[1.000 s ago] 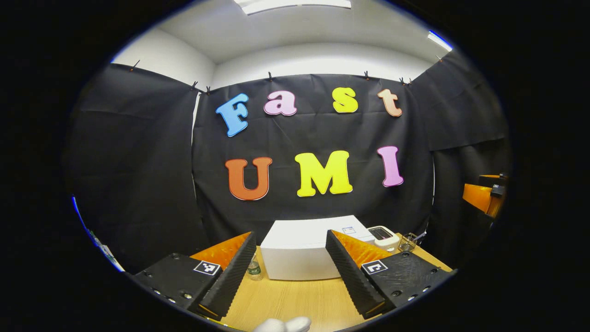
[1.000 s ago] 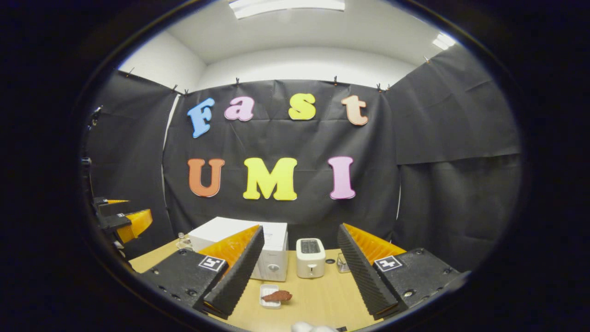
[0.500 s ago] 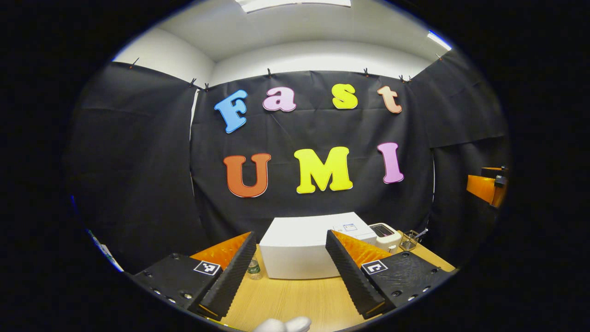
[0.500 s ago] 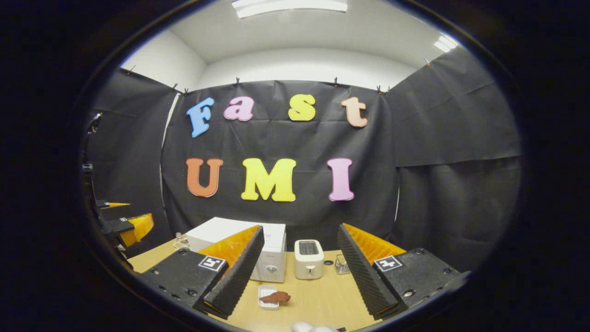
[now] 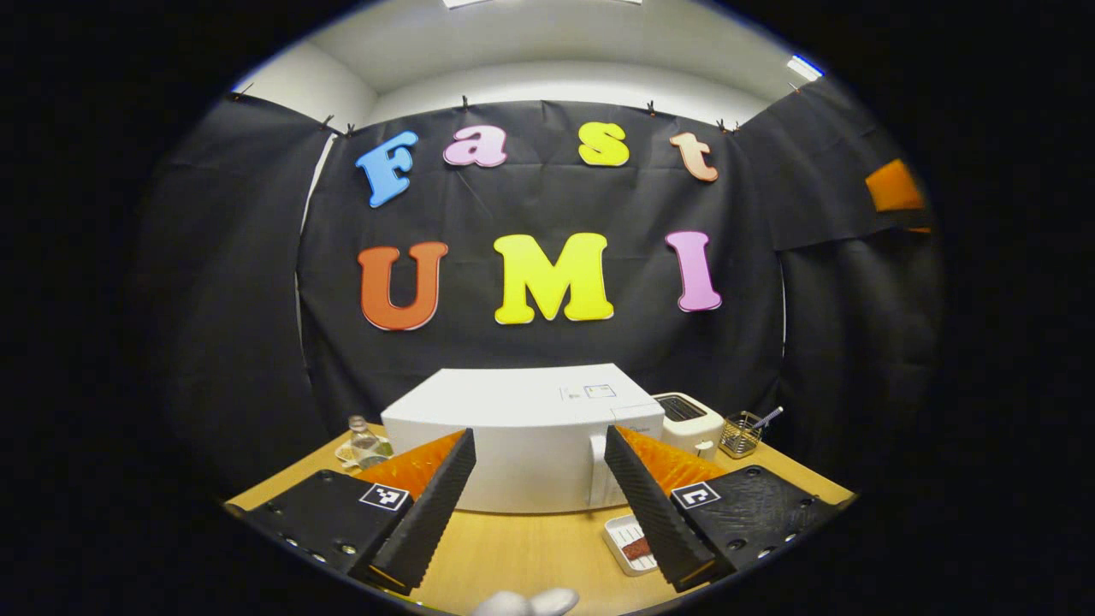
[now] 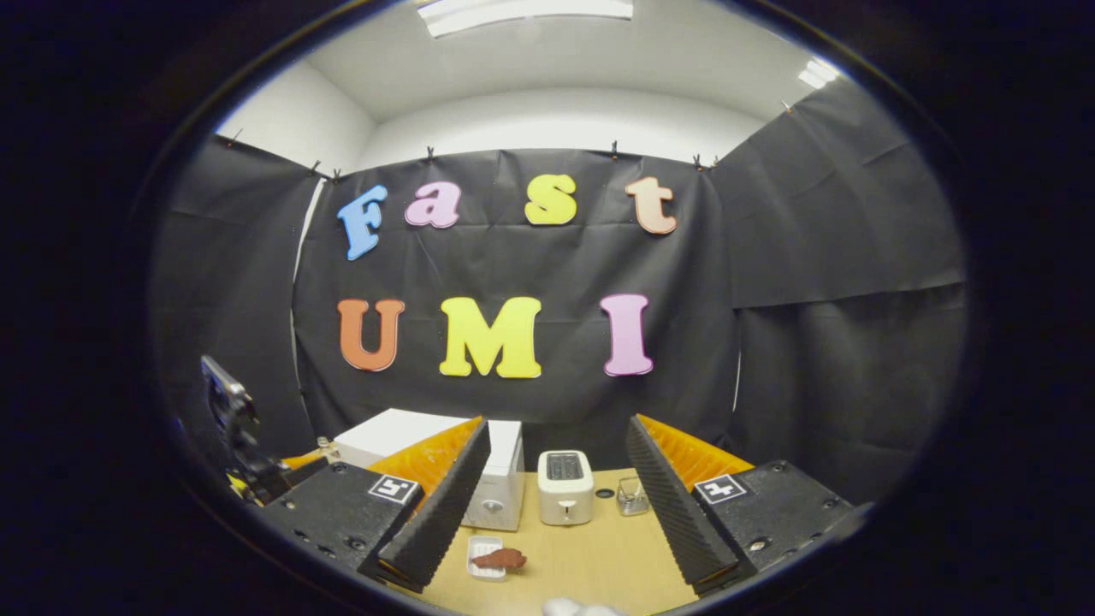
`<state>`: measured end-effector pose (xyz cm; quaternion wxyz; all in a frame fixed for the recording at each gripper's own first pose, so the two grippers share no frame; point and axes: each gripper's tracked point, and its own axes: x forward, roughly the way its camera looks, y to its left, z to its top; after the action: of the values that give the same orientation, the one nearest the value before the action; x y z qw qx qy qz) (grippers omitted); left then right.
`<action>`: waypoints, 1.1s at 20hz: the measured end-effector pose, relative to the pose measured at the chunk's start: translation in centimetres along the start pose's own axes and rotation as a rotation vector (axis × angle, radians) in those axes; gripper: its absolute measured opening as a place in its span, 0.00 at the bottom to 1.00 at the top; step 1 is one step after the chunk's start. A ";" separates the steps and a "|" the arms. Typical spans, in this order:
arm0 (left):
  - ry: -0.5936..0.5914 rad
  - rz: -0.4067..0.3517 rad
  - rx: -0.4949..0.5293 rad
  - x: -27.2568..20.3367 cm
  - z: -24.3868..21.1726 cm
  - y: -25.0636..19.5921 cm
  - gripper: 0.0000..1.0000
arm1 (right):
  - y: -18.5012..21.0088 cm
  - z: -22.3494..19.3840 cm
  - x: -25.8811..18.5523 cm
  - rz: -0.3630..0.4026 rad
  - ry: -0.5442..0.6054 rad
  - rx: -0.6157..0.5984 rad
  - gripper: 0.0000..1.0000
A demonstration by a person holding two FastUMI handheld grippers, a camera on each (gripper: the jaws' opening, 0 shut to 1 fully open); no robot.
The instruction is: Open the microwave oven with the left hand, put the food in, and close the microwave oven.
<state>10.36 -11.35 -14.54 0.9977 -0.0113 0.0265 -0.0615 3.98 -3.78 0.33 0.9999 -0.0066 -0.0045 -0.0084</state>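
Note:
The white microwave (image 5: 522, 428) stands on the wooden table with its door closed and a vertical handle (image 5: 596, 470) at the door's right edge. My left gripper (image 5: 539, 433) is open, a short way in front of the door, touching nothing. The food, a brown piece (image 6: 500, 559), lies on a small white tray (image 5: 620, 543) on the table before the microwave's right end. My right gripper (image 6: 556, 423) is open and empty, held back above the table's near side. The microwave (image 6: 496, 479) sits left of centre in the right gripper view, with the left gripper's body (image 6: 235, 423) at the far left.
A white toaster (image 6: 565, 486) stands right of the microwave. Beside it are a wire basket (image 5: 740, 434) and a small glass (image 6: 631, 496). A small bottle (image 5: 364, 441) sits at the microwave's left. Bare wooden table (image 6: 590, 556) lies in front of the appliances.
My left gripper has moved toward the microwave and turned, so its front, handle and the food tray came into view. The right gripper has barely moved.

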 end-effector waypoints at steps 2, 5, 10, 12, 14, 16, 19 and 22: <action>0.040 -0.008 -0.015 2.6 -2.9 -2.1 0.95 | -1.2 -0.3 1.1 -0.009 0.014 -0.022 1.00; 0.079 -0.011 0.002 6.9 -6.7 -4.3 0.95 | -2.5 -1.3 2.4 -0.025 0.041 -0.054 1.00; 0.114 -0.003 0.002 13.2 -10.9 -6.1 0.95 | -4.9 -3.8 4.1 -0.073 0.109 -0.038 1.00; 0.129 -0.003 -0.008 14.8 -12.1 -6.7 0.96 | -6.0 -4.3 4.4 -0.097 0.119 -0.045 1.00; 0.134 0.008 -0.016 15.7 -12.6 -6.7 0.95 | -6.6 -4.8 4.6 -0.109 0.132 -0.060 1.00; 0.123 0.025 -0.024 16.0 -12.4 -6.3 0.95 | -6.8 -5.1 4.6 -0.110 0.140 -0.075 1.00; 0.129 0.031 -0.023 16.6 -12.7 -5.9 0.94 | -7.1 -5.6 5.0 -0.109 0.147 -0.093 0.96; 0.159 0.009 -0.022 17.4 -14.0 -5.9 0.53 | -6.6 -6.0 5.3 -0.091 0.159 -0.094 1.00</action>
<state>26.09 -19.62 -29.24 0.9925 -0.0173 0.1062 -0.0576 9.21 -10.52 -5.49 0.9943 -0.0525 0.0748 -0.0547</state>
